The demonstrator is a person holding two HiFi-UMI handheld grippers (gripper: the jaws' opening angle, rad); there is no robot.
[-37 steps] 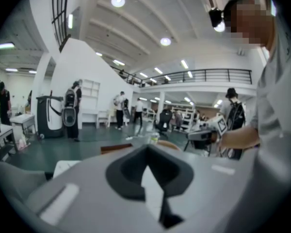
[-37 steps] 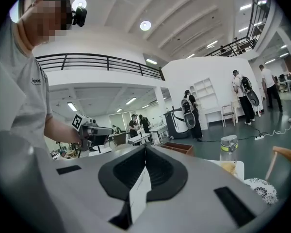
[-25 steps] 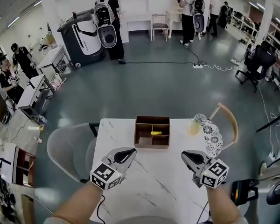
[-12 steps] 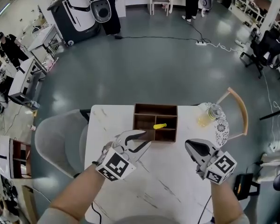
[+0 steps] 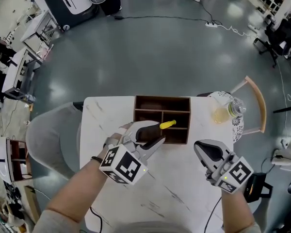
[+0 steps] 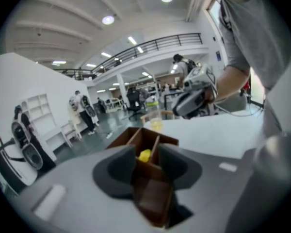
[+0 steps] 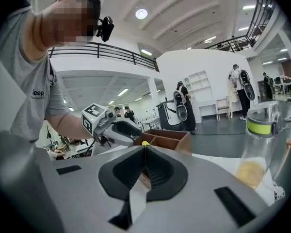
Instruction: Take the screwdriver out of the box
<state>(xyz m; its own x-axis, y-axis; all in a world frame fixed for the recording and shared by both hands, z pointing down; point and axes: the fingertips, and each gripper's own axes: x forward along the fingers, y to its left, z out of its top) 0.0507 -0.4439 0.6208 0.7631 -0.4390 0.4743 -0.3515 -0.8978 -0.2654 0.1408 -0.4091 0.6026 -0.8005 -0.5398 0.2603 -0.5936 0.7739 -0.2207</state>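
Observation:
A brown wooden box [image 5: 162,111] with several compartments stands at the far side of the white marble table [image 5: 184,198]. A screwdriver with a yellow handle [image 5: 168,124] lies in a near compartment. My left gripper [image 5: 157,133] is at the box's near left corner, just short of the handle, its jaws opening and holding nothing. In the left gripper view the box's near wall [image 6: 153,193] and the yellow handle [image 6: 144,155] show between the spread fingers of the left gripper [image 6: 144,165]. My right gripper [image 5: 203,149] hovers to the right of the box, shut and empty, as the right gripper view [image 7: 144,166] confirms.
A clear bottle of yellowish liquid [image 5: 228,111] stands on a patterned cloth [image 5: 236,126] at the table's far right corner, with a wooden chair [image 5: 258,106] behind it. A grey chair [image 5: 51,140] is at the table's left. A black object [image 5: 259,187] sits off the right edge.
Both grippers have moved forward and down toward the box. The left gripper rolled, and its jaws went from shut to wide open. The right gripper stayed shut.

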